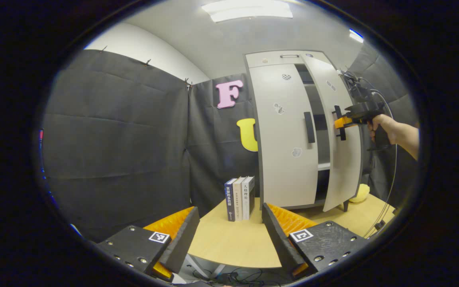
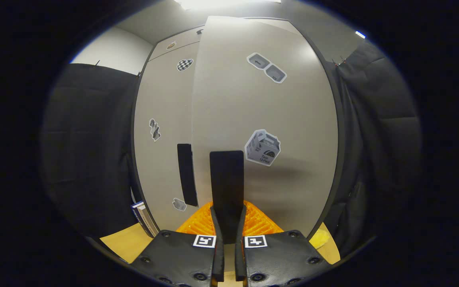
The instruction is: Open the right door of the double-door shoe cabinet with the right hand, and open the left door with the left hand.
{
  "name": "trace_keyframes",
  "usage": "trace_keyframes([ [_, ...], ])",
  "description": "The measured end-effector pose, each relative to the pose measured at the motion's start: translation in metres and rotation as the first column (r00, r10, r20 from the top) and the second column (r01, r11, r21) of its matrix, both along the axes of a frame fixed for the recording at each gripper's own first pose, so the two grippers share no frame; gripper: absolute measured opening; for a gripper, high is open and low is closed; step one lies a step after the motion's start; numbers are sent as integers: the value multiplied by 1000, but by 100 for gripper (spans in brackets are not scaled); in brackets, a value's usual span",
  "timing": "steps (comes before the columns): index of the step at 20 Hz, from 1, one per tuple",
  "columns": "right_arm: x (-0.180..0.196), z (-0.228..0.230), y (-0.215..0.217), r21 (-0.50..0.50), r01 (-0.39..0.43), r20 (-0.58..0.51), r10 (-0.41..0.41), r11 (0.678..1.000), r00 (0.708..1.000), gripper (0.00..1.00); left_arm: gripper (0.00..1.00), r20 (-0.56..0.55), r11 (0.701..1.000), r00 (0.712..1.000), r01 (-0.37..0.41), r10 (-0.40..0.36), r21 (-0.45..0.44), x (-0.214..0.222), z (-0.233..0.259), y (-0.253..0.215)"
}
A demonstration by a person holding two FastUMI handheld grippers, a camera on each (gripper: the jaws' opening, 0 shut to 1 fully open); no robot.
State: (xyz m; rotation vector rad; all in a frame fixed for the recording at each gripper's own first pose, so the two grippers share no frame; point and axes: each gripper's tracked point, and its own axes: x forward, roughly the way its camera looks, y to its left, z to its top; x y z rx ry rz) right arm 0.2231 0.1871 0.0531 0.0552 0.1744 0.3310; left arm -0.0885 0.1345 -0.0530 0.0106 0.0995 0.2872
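The pale double-door shoe cabinet [image 1: 285, 131] stands on the wooden table. Its right door [image 1: 339, 151] hangs partly swung out, showing shelves inside. The left door [image 1: 283, 159] is flat against the cabinet, its dark handle [image 1: 309, 127] untouched. In the left gripper view my right gripper [image 1: 340, 122], held by a hand [image 1: 383, 125], clamps the right door's handle. In the right gripper view my right gripper [image 2: 227, 225] is shut on that dark handle [image 2: 226, 187], with the right door [image 2: 269, 119] close ahead. My left gripper [image 1: 227, 233] stands open over the table, well short of the cabinet.
Three upright books [image 1: 239, 198] stand on the wooden table [image 1: 229, 243] just left of the cabinet. A yellow soft object [image 1: 360, 193] lies by the cabinet's right foot. Black cloth walls [image 1: 118, 139] close the booth at the left and back. A cable [image 1: 391, 179] hangs from the right gripper.
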Motion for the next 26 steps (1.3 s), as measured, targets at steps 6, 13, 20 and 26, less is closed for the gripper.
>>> trace_keyframes([
  [6,-14,0,-9,29,-69,-41,70,997,997,12,93,3,999,999,38,-38,6,17,1,-17],
  [13,-39,1,-39,34,-107,-62,109,994,992,10,93,10,995,995,100,-100,19,37,4,-48],
  [20,-60,2,-76,45,-126,-64,128,991,990,12,92,25,986,986,166,-166,18,57,10,-87],
  [26,-69,3,-106,35,-128,-72,130,991,989,12,94,36,972,972,233,-234,18,72,12,-121],
])
